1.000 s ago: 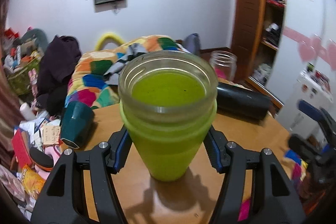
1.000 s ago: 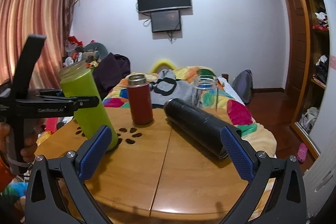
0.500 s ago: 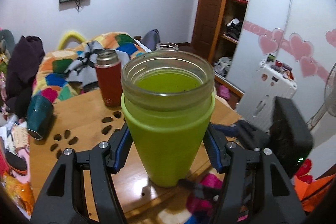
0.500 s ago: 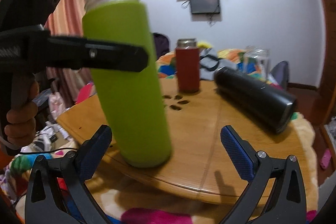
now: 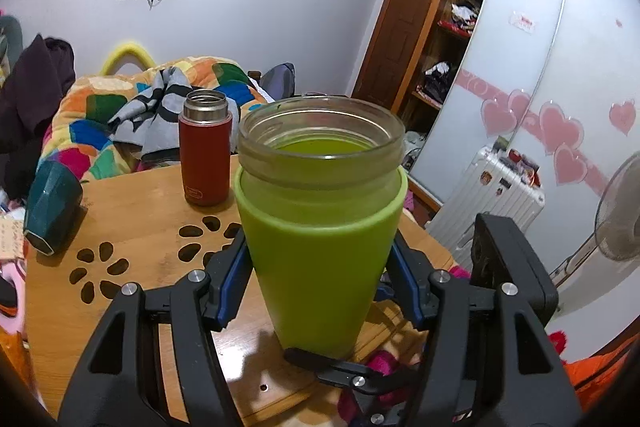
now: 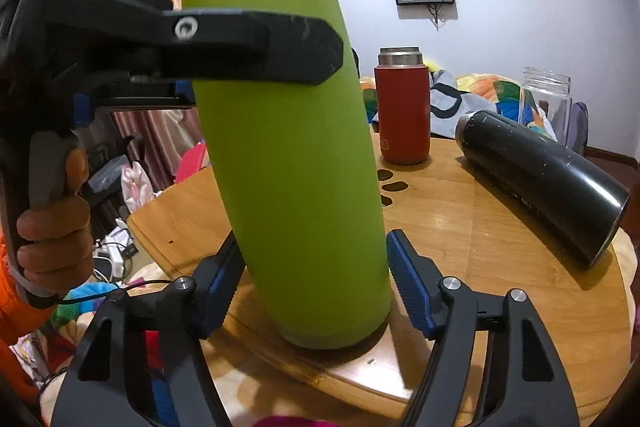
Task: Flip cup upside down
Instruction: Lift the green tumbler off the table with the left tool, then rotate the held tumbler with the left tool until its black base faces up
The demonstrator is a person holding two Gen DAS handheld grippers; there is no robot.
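A tall lime-green cup point(image 5: 320, 247) with a clear glass rim stands mouth up, slightly tilted, near the front edge of the wooden table point(image 6: 500, 227). My left gripper point(image 5: 320, 275) is shut on the green cup around its upper half. In the right wrist view the green cup point(image 6: 296, 155) fills the middle, with the left gripper's finger point(image 6: 256, 47) across it. My right gripper point(image 6: 312, 291) has closed in around the cup's lower part, its blue pads close to the sides; a thin gap shows by the right pad.
A red flask point(image 5: 206, 151) stands upright behind the cup. A black flask point(image 6: 544, 183) lies on its side at right, with a clear glass jar point(image 6: 544, 99) behind it. A dark teal cup point(image 5: 52, 203) lies at the table's left edge.
The right gripper moved in and narrowed its jaws around the cup's base. The left gripper kept hold and swung the cup toward the table's front edge.
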